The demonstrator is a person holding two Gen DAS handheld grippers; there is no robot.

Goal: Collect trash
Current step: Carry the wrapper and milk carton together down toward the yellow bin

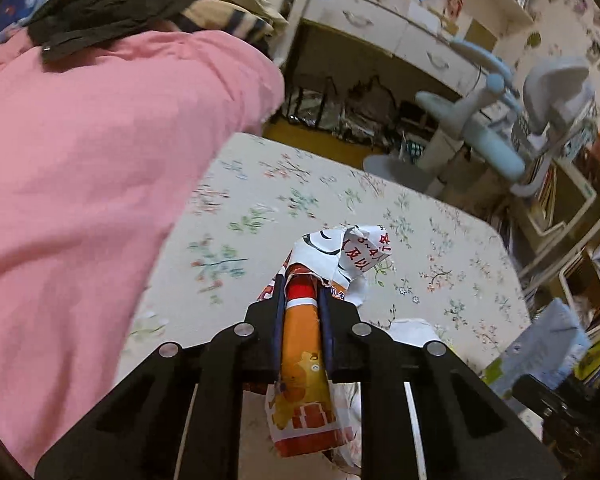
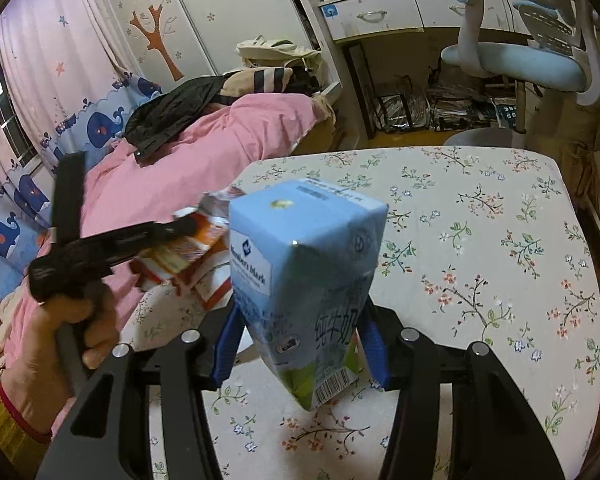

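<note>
My left gripper [image 1: 302, 292] is shut on a crumpled orange and white snack wrapper [image 1: 304, 360], held above the floral table [image 1: 260, 208]. The wrapper's white torn end [image 1: 352, 252] sticks out past the fingertips. In the right wrist view the left gripper [image 2: 188, 224] shows at the left with the wrapper [image 2: 188, 256] in it. My right gripper [image 2: 300, 304] is shut on a light blue milk carton [image 2: 304, 272], held above the table [image 2: 480, 240] with its top facing away from the camera. The milk carton also shows at the lower right of the left wrist view [image 1: 540, 344].
A bed with a pink quilt [image 1: 80, 180] and a black garment [image 2: 172, 116] lies left of the table. A white desk with drawers [image 2: 372, 16] and a blue-grey chair [image 2: 516, 60] stand beyond. Shelves with books [image 1: 560, 200] are at the right.
</note>
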